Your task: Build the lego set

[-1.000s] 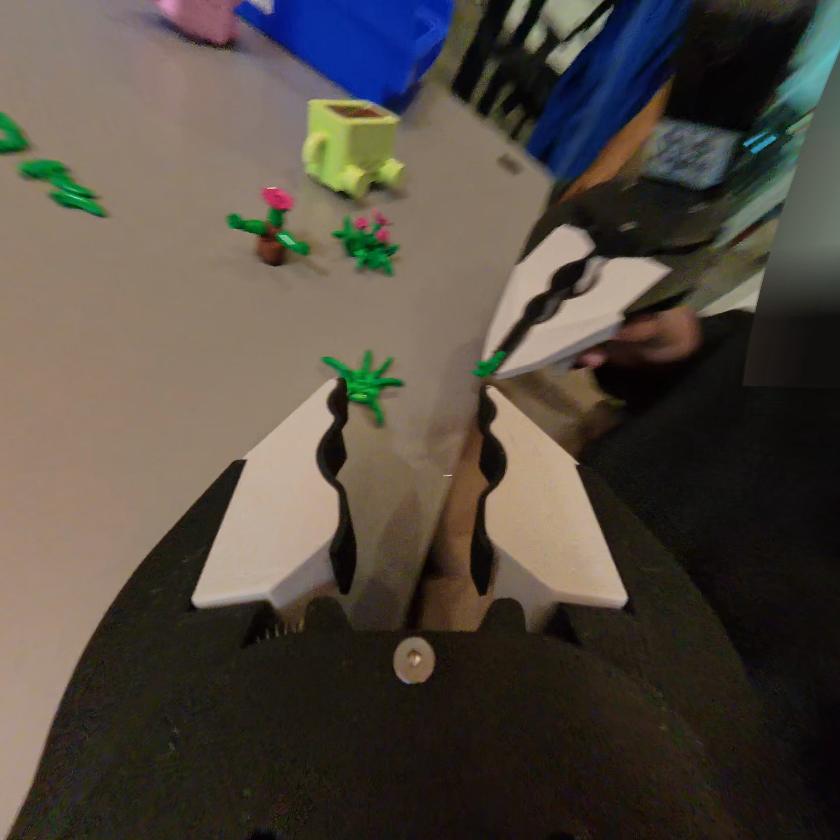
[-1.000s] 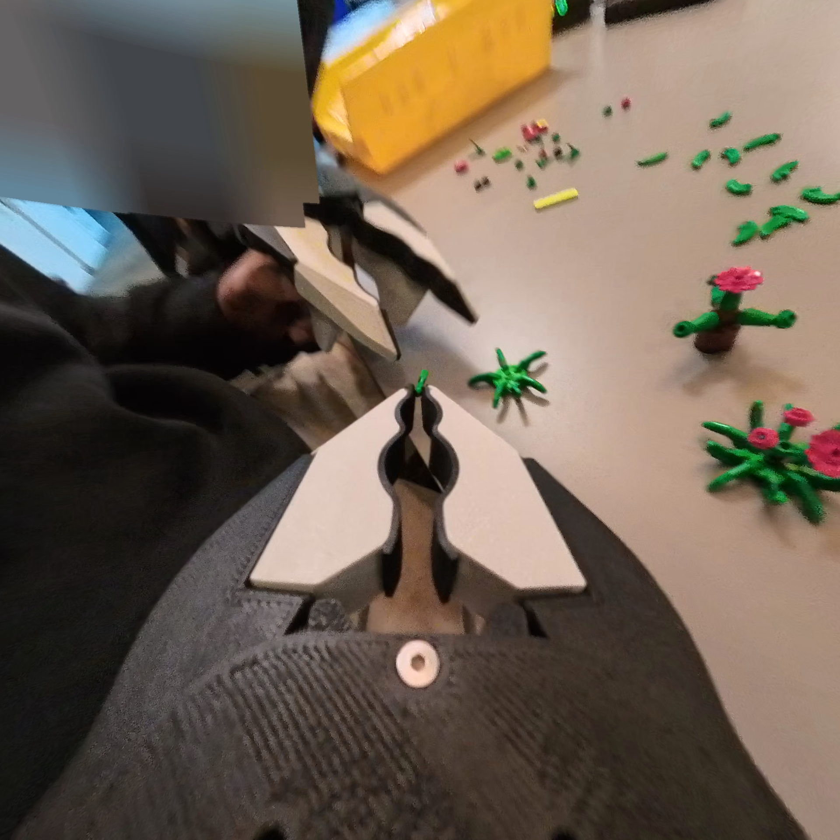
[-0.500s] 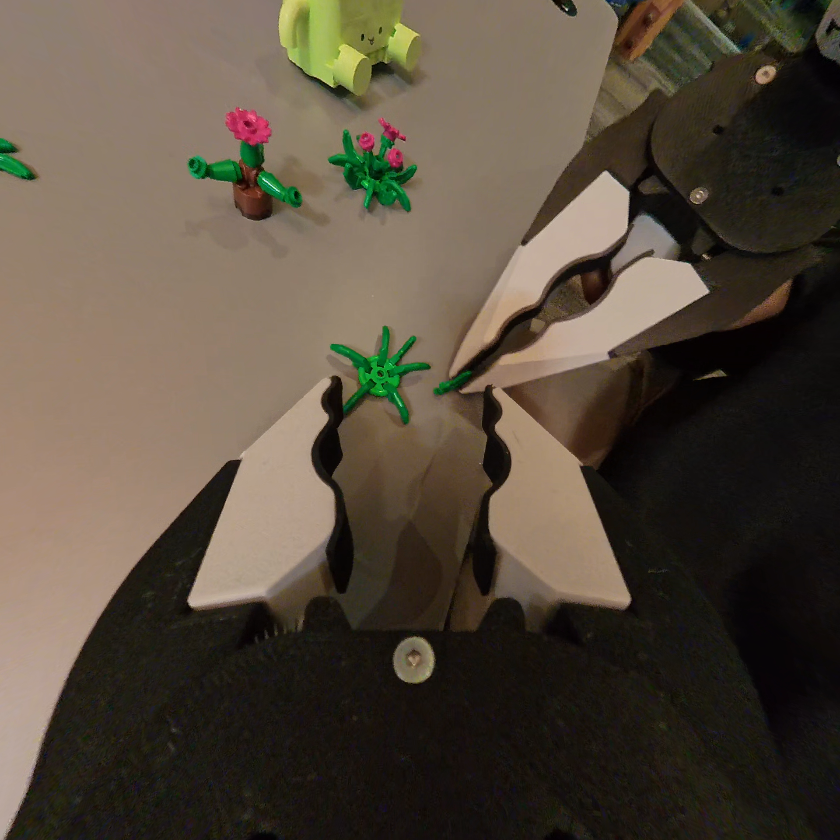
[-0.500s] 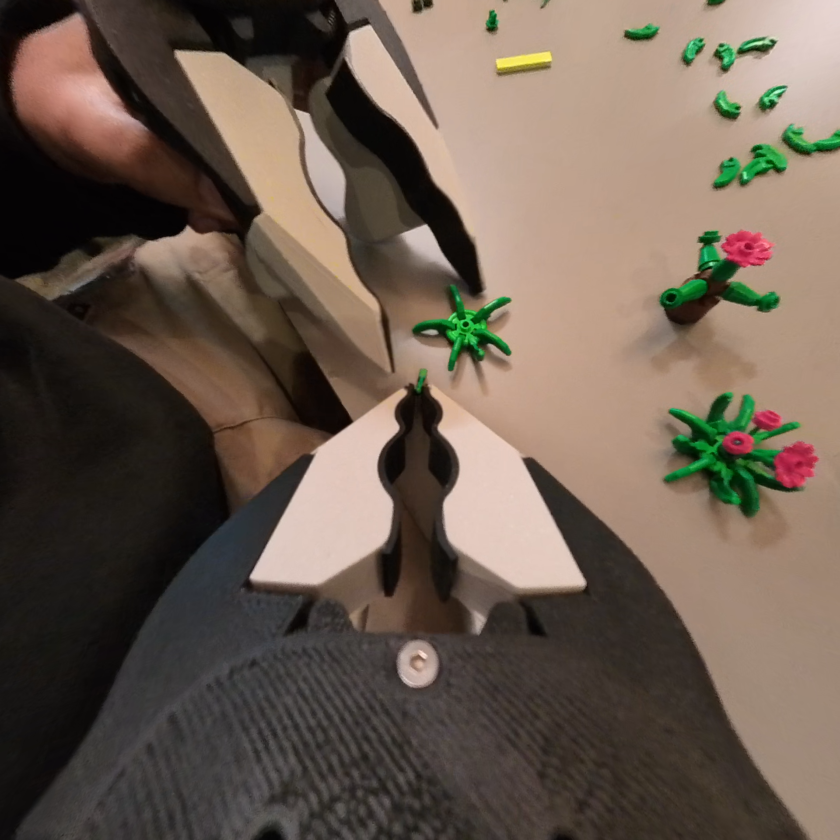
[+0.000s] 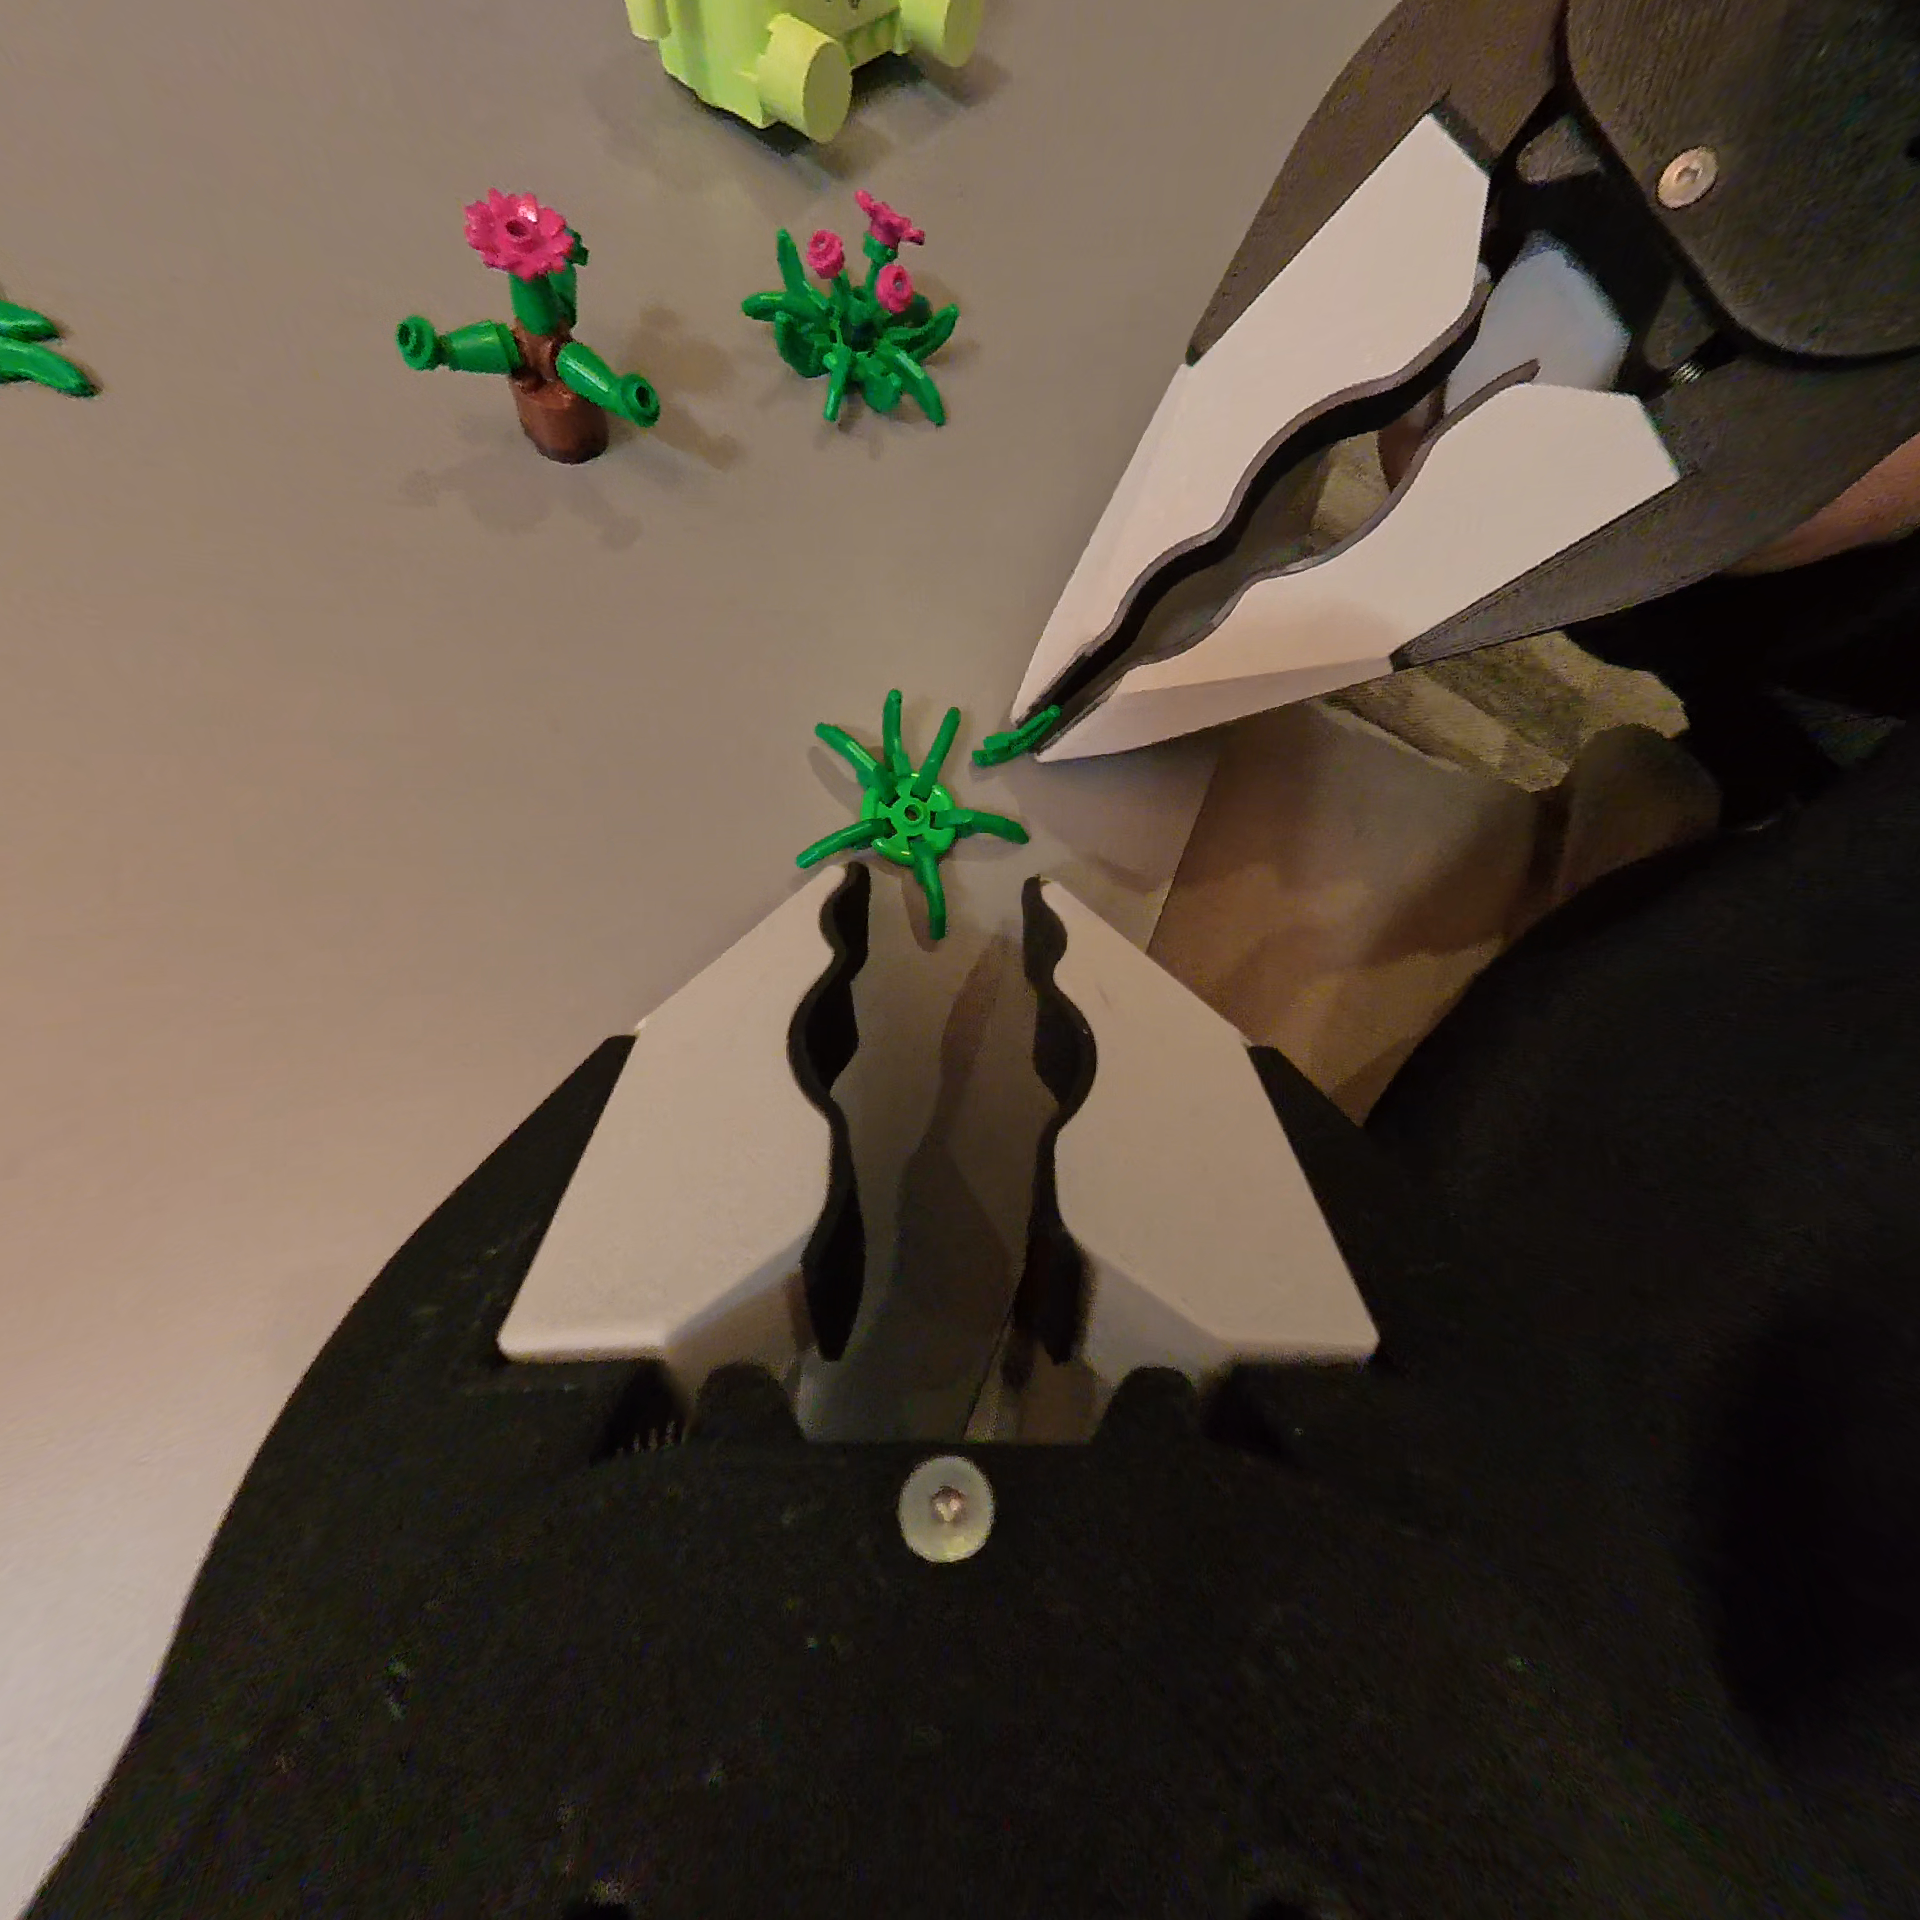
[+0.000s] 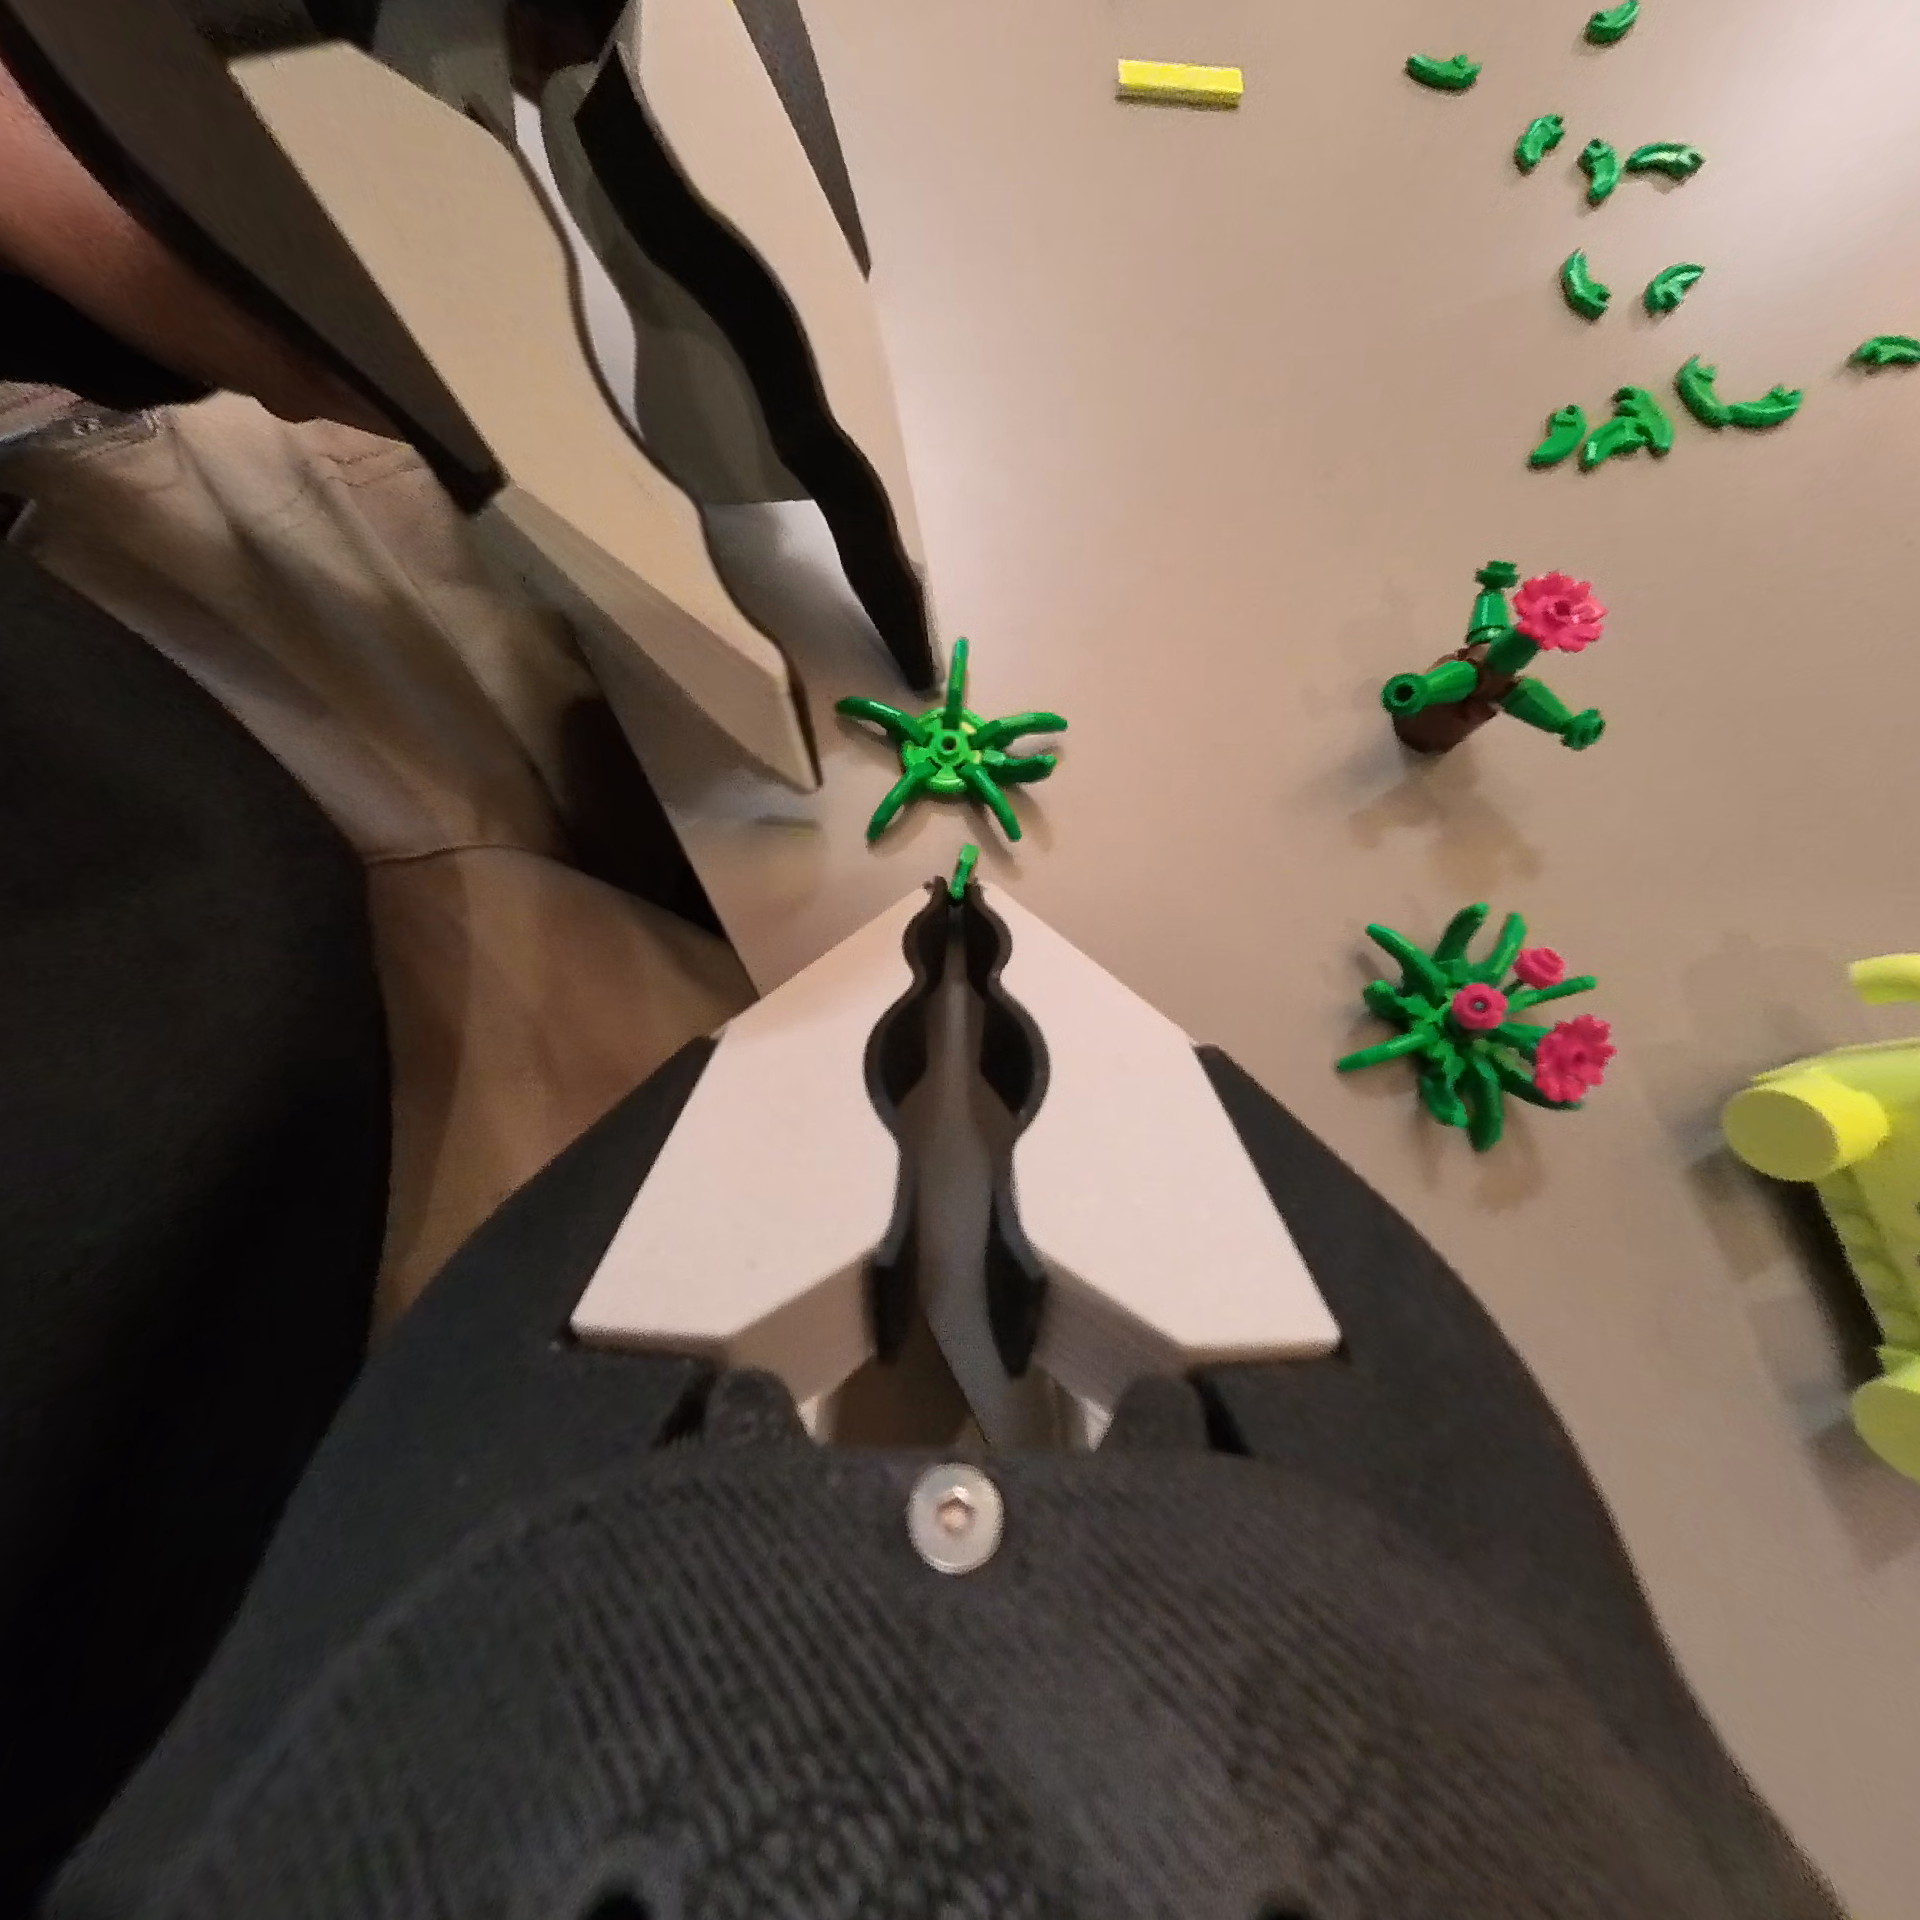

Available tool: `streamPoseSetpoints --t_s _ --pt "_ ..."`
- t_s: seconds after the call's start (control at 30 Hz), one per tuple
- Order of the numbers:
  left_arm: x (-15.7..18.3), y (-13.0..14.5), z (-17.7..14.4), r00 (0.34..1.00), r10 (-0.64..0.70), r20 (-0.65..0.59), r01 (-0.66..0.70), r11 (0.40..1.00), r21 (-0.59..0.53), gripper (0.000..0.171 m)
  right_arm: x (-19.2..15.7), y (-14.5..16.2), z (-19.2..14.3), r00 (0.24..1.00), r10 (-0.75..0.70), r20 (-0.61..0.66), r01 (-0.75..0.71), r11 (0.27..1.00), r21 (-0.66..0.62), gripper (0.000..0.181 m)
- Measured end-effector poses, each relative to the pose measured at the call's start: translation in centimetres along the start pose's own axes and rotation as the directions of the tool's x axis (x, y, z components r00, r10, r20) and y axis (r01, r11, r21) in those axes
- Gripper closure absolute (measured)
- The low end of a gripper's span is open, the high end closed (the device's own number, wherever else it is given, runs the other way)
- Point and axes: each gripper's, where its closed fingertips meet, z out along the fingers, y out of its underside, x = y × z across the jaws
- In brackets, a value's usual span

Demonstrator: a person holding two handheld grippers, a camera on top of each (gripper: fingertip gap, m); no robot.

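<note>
Adding a leaf to the green rosette

Right tongs (image 6: 961, 891) pinch a small leaf (image 6: 964, 868); left tongs (image 5: 940, 883), wide apart, should steady the rosette (image 5: 911, 816) on the bench (image 5: 312, 727) first.

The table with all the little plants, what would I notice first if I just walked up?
Probably the spiky green plant piece lying flat near the table's edge, right at the tips of the open left gripper. Beside it, the right gripper pinches a tiny green leaf. Farther back stand a pink flower in a brown pot and a lime-green block figure.
</note>
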Motion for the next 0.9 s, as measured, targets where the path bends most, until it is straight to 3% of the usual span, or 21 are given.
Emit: streamPoseSetpoints --t_s 0.5,0.9 --pt "-0.54 -0.3 0.6 0.997 0.036 0.071 -0.037 0.999 0.014 0.156 -0.2 -0.72 0.9 0.998 -0.05 0.028 0.051 0.998 -0.033 0.181" --pt "-0.61 -0.24 0.5 0.996 0.059 0.07 -0.06 0.998 0.012 0.156 0.02 -0.71 1.04 0.996 -0.069 0.051 0.07 0.997 -0.028 0.181"
